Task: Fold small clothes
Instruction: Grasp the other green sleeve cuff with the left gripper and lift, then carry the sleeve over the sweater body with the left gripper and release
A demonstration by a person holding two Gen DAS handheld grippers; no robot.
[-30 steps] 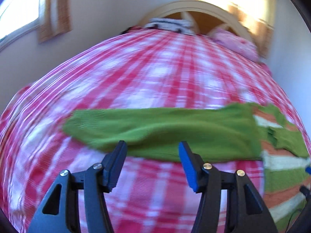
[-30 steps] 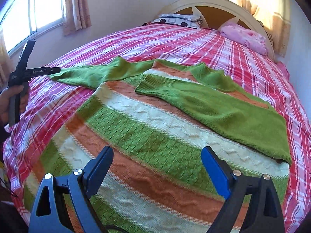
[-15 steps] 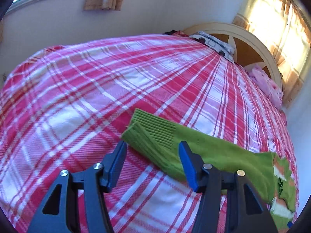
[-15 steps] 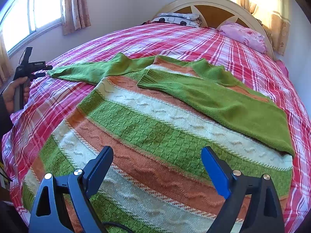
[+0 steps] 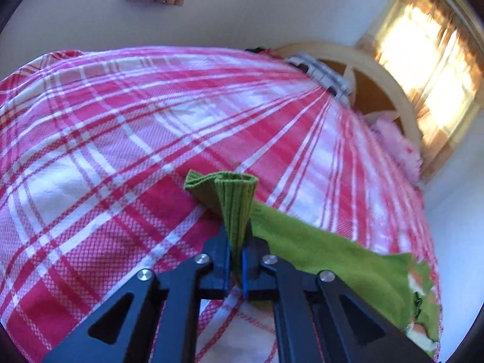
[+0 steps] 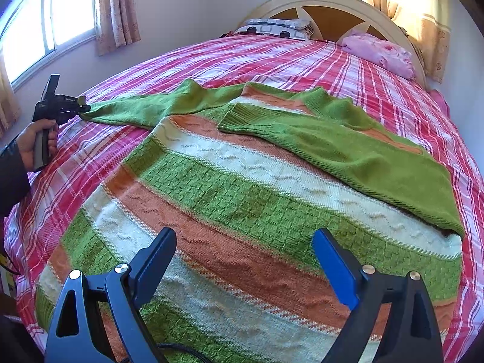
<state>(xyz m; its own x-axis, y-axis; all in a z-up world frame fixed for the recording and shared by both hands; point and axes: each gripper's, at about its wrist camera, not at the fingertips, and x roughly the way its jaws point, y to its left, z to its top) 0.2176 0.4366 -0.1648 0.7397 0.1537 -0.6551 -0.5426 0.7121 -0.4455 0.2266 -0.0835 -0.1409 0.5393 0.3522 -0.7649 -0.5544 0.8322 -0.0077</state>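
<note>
The striped sweater (image 6: 242, 211) lies flat across the middle of the plaid bed (image 6: 302, 57), its far sleeve already folded over the chest. At centre bottom of the left wrist view, the left gripper (image 5: 237, 260) is clamped on the ribbed cuff (image 5: 234, 199) of the other sleeve. The right gripper (image 6: 245, 260) hovers wide open, holding nothing. The narrow bite could slip from the bunched cuff, or a sharp pull could drag the sweater's body askew.

Your left gripper (image 5: 236, 260), black-framed with blue-padded fingers, is clamped tight on the ribbed green knitted cuff (image 5: 234, 202), its jaws pressed together with only the cloth between them. Your left hand (image 6: 36, 145) wraps its grey handle, with a dark sleeve at the wrist. Your right gripper (image 6: 243, 260), of the same black and blue build, hangs with jaws spread wide, gripping nothing.
</note>
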